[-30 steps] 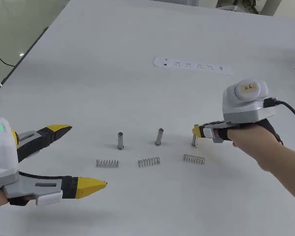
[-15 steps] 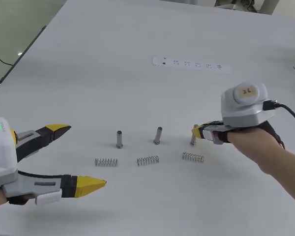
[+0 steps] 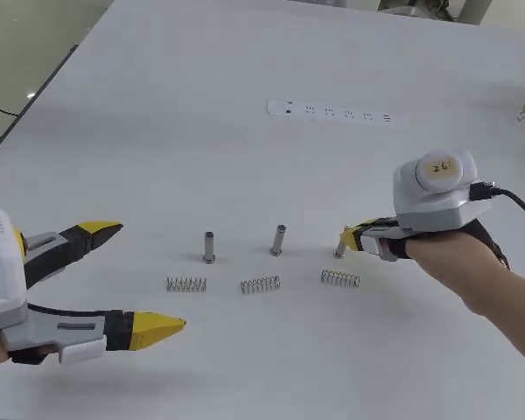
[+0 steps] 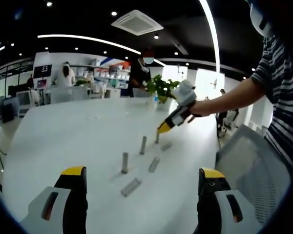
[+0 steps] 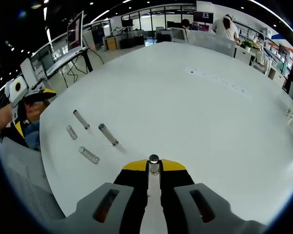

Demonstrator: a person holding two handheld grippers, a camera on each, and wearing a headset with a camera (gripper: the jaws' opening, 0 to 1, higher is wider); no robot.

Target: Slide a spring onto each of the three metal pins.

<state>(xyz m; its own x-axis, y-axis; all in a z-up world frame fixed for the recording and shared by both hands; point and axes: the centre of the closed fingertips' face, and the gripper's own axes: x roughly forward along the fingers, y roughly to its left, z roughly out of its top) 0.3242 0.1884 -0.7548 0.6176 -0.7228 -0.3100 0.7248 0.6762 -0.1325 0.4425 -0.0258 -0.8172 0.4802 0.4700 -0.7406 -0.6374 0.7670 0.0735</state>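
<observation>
Three springs (image 3: pixel 260 284) lie loose toward the surface's (image 3: pixel 245 157) near edge. Right gripper (image 3: pixel 346 237) jaws clench the end pin (image 5: pixel 154 159), which could tip or slip. Left gripper (image 3: pixel 147 276) jaws gape.

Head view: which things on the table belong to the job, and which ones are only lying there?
Job: left pin, middle pin, right pin (held by right gripper), left spring, middle spring, right spring.
Lying about: power strip.

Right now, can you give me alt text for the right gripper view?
The right hand-held gripper is closed on one metal pin on the white table. At the view's left stand two more pins, with two springs lying beside them.
</observation>
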